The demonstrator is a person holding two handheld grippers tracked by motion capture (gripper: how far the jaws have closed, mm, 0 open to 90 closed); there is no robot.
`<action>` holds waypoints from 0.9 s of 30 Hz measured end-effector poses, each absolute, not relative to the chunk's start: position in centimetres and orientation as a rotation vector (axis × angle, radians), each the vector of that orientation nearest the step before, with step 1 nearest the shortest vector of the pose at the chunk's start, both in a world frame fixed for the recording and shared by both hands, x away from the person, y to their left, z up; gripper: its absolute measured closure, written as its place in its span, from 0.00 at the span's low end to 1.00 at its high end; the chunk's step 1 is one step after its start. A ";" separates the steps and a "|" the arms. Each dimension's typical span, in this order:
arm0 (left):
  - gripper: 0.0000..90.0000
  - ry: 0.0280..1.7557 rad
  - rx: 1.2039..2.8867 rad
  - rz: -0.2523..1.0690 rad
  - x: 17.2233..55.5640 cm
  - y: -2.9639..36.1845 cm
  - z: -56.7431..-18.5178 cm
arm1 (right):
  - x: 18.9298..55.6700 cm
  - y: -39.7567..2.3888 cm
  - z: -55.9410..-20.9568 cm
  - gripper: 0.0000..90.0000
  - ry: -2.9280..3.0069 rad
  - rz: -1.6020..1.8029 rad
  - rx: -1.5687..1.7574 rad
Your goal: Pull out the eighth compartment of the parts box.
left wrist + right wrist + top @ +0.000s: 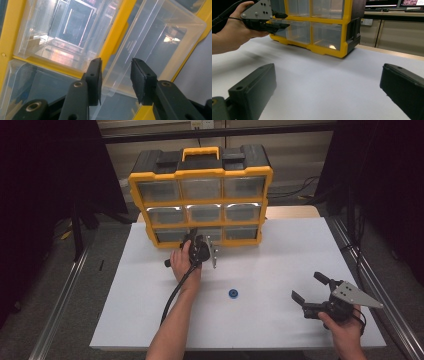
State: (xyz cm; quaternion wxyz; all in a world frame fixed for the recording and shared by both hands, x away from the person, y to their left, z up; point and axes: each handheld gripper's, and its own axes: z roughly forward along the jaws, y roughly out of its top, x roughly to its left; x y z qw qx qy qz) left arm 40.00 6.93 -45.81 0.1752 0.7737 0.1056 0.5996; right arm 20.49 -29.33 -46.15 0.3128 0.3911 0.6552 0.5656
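Observation:
A yellow and black organizer (200, 172) with three rows of clear drawers stands at the back of the white table (280, 250). My left gripper (192, 236) reaches up to its bottom row. In the left gripper view the jaws (116, 75) stand a little apart, with the lower front lip of a clear drawer (150, 45) between them; the pads do not visibly press on it. That drawer juts out from the yellow frame (115, 37). My right gripper (306, 285) rests wide open at the front right, nothing between its jaws (327, 82). A small blue ring (233, 293) lies on the table between the hands.
The right gripper view has the organizer (329, 51) ahead and the left gripper (284, 20) with its hand at the upper left. Metal rails (370, 285) run along both table sides. Dark curtains hang left and right.

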 end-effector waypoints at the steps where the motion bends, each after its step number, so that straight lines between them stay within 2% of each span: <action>1: 0.69 0.300 2.190 1.701 39.9 6.9 -45.8 | 20.5 -29.3 -46.2 0.00 1.728 1.492 1.031; 27: 0.77 0.231 2.211 1.721 39.0 7.2 -46.0 | 20.5 -29.3 -46.2 0.00 1.729 1.498 1.029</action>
